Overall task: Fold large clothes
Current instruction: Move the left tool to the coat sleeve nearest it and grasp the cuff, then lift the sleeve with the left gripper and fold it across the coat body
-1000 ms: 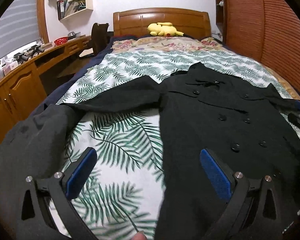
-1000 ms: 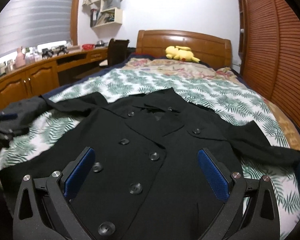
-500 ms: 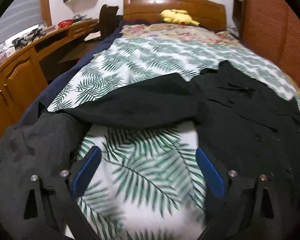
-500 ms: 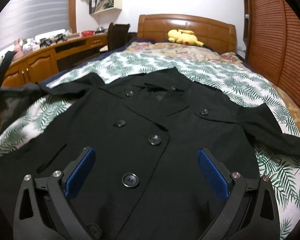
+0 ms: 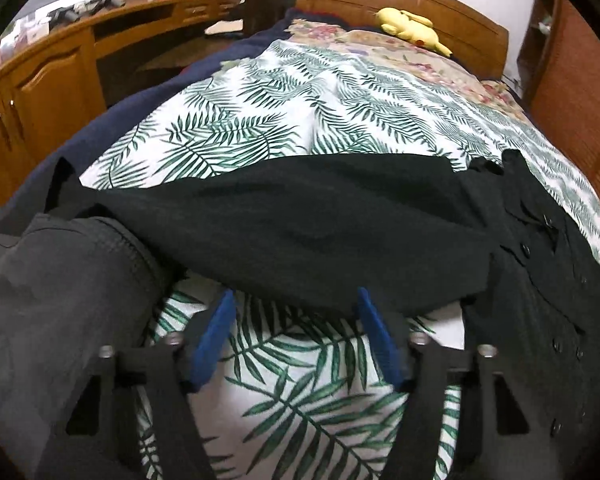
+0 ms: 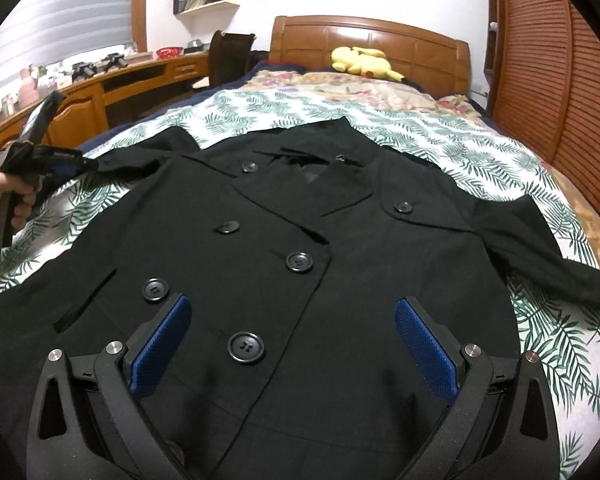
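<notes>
Your left gripper (image 5: 294,312) has just been narrowing, its jaws half apart at the near edge of the coat's left sleeve (image 5: 300,224), nothing pinched between them yet. Your right gripper (image 6: 292,334) hangs wide open over the black double-breasted coat (image 6: 284,248), spread face up on the leaf-print bedspread (image 5: 300,92). You're likely starting the sleeve fold: push under the sleeve edge, then clamp.

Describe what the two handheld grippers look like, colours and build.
Both are matte black, with two angled fingers cut through by triangular openings and fixed with silver bolts. The right gripper carries blue pads with a fine dotted texture; the left gripper has the same blue pads. From the right wrist view, the left gripper shows a black pistol-style handle.
</notes>
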`<state>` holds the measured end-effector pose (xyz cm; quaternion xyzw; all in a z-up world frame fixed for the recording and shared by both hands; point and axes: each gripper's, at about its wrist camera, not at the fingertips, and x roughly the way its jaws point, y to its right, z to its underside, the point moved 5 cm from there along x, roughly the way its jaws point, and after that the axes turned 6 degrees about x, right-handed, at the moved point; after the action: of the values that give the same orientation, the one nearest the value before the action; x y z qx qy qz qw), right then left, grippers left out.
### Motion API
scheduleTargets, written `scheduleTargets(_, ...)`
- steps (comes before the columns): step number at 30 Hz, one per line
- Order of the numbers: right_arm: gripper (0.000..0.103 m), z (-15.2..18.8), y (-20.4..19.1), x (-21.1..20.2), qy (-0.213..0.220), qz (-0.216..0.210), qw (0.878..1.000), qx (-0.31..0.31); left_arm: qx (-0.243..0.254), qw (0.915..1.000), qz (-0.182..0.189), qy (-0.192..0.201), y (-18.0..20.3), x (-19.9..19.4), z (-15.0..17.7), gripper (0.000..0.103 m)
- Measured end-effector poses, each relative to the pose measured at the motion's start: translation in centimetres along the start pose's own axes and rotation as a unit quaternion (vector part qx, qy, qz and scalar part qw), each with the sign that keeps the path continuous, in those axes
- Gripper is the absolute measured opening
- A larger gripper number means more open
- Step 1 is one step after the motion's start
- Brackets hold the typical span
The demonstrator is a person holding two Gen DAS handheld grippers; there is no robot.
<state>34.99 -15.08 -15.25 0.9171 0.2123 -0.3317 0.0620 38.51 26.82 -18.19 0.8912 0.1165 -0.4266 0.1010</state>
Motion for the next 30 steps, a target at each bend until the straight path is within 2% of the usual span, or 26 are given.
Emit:
scheduleTargets(2, 0.103, 0.1, 0.0, 0.1, -0.001, -0.001, 1.0, -0.001, -0.005, 1.0, -0.004, 0.002, -0.2, 0.2, -0.2, 0.045)
scheduleTargets(4, 0.103, 0.0, -0.1, 0.2, -0.002, -0.002, 1.0, -0.001, -0.003, 0.9999, -0.01, 0.003, -0.3, 0.5, -0.6, 0.017)
scheduleTargets(7, 0.103, 0.0, 0.0, 0.1, -0.002, -0.006, 1.0, 0.002, 0.006, 0.9999, -0.009, -0.002, 0.0, 1.1, -1.0, 0.001)
scheduleTargets(11, 0.103, -0.2, 0.1, -0.2, 0.001, -0.012, 1.0, 0.006, 0.02, 0.9995, -0.023, 0.005, 0.9, 0.3, -1.8, 0.0)
scheduleTargets(16, 0.103, -0.5, 0.3, -0.9, 0.01, -0.013, 1.0, 0.008, 0.063, 0.9971, -0.019, 0.039, 4.6, -3.4, -3.1, 0.0)
scheduleTargets(24, 0.103, -1.0, 2.2, -3.3, 0.035, -0.016, 0.999, 0.027, 0.147, 0.986, 0.022, 0.076, 14.5, -10.3, -3.9, 0.0)
scheduleTargets(30, 0.103, -1.8, 4.1, -5.2, 0.054, -0.018, 0.997, 0.057, 0.207, 0.9746, 0.045, 0.073, 21.0, -11.9, -2.2, 0.0)
